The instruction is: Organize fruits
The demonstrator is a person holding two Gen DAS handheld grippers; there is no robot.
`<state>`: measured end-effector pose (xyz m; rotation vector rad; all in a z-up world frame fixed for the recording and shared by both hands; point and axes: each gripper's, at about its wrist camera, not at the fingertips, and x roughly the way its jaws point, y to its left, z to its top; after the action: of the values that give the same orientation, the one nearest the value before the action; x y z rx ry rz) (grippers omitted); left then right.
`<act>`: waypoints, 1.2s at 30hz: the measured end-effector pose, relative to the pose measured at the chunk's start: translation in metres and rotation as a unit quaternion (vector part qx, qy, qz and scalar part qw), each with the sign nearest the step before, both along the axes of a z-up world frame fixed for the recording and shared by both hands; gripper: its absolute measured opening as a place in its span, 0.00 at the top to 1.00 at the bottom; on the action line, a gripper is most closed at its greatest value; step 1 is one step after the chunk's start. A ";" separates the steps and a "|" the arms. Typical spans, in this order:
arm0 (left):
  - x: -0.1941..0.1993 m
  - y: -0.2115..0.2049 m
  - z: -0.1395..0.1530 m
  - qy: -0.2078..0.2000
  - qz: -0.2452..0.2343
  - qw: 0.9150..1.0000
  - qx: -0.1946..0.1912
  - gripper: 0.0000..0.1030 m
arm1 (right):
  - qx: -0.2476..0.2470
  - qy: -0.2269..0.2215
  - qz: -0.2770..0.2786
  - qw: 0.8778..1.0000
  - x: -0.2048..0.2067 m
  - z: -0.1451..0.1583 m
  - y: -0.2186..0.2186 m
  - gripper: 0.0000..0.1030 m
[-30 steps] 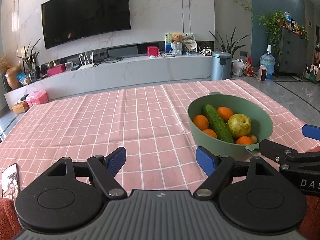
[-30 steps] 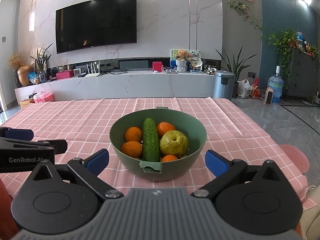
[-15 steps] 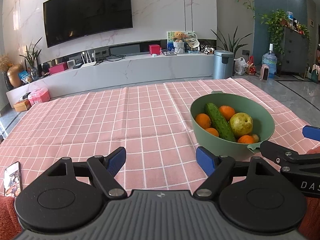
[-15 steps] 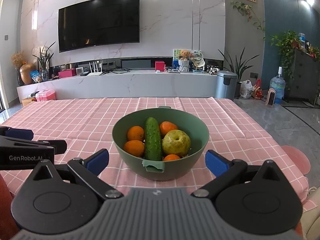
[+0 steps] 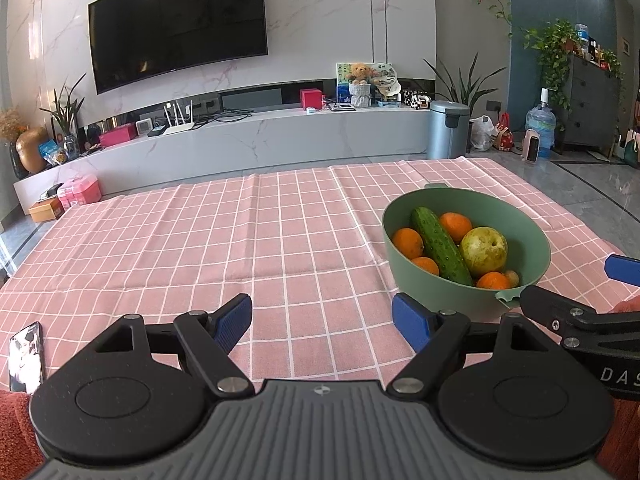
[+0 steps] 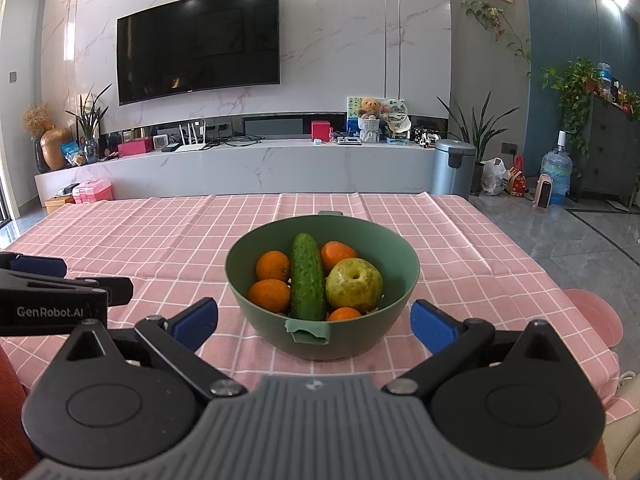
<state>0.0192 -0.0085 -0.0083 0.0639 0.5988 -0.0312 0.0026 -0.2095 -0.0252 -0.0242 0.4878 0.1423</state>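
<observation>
**Left wrist view: table, bowl and contents**

Left gripper (image 5: pixel 322 316): jaws spread wide, blue pads, nothing between them, held low over the table (image 5: pixel 200 248) with its pink checked cloth.
Green bowl (image 5: pixel 536 256): on the cloth, right of centre, just beyond the right-hand pad.
Contents: one cucumber (image 5: pixel 440 246) lying diagonally; a yellow-green pear (image 5: pixel 483 251) beside it on the right; four oranges (image 5: pixel 407 243) around them; a small pale item at the near rim, too small to identify.
Right gripper (image 5: pixel 580 312): black body enters at the right edge, near the bowl's lip; jaw position unclear.
Phone (image 5: pixel 25 354): lower left, screen lit.
Background: wall-mounted television (image 5: pixel 178 24).
</observation>
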 end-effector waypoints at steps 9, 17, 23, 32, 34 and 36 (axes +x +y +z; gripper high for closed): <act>0.000 0.001 0.001 -0.001 0.002 1.000 -0.001 0.10 | -0.002 0.001 0.004 1.000 0.000 -0.002 0.001 0.05; 0.000 0.001 0.002 -0.001 0.002 1.000 -0.002 0.10 | -0.001 0.000 0.006 1.000 0.000 -0.002 0.001 0.05; 0.000 0.001 0.002 -0.001 0.002 1.000 -0.002 0.10 | -0.001 0.000 0.006 1.000 0.000 -0.002 0.001 0.05; 0.000 0.001 0.001 -0.001 0.002 1.000 -0.002 0.10 | -0.001 0.000 0.007 1.000 0.000 -0.002 0.002 0.05; 0.000 0.002 0.002 -0.001 0.002 1.000 -0.002 0.10 | -0.001 0.000 0.007 1.000 0.000 -0.002 0.002 0.05; 0.000 0.001 0.001 -0.001 0.002 1.000 -0.002 0.10 | -0.001 0.000 0.007 1.000 0.000 -0.002 0.002 0.05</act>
<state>0.0191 -0.0070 -0.0068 0.0578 0.5973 -0.0284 0.0024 -0.2074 -0.0269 -0.0296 0.4885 0.1558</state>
